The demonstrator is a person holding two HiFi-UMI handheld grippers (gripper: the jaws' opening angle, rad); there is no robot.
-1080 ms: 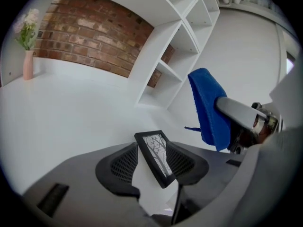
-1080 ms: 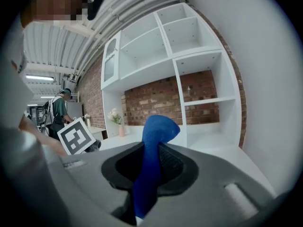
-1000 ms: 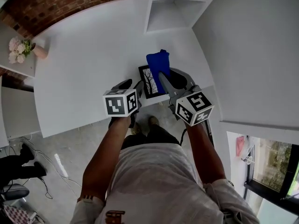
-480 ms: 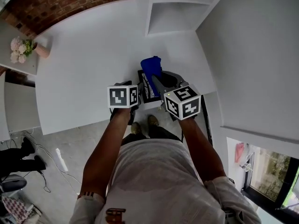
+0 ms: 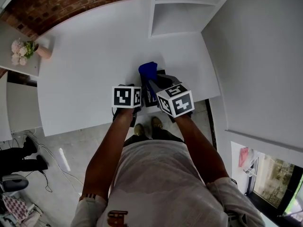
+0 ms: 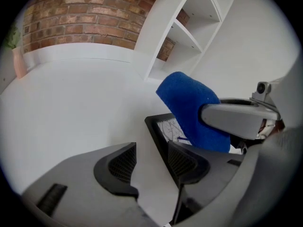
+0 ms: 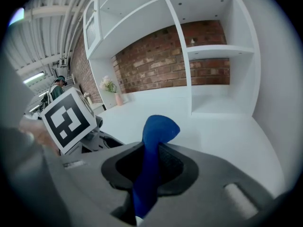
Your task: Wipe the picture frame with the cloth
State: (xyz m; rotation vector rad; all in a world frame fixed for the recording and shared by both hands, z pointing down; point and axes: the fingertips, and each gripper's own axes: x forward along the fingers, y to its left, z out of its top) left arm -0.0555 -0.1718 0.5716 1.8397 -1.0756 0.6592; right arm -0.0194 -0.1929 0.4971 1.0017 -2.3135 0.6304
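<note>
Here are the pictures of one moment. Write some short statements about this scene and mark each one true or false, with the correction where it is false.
1. The right gripper is shut on the blue cloth. True.
2. The left gripper grips the picture frame. False: its jaws stand apart and press on nothing.
3. The picture frame lies on the white table. True.
4. The flowers stand inside the shelves. False: they stand at the far left, by the brick wall.

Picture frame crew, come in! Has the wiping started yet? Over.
Left gripper: jaws just opened, empty, beside picture frame. Right gripper: jaws shut on blue cloth, over the frame. Contact unclear. Nothing in the way.
</note>
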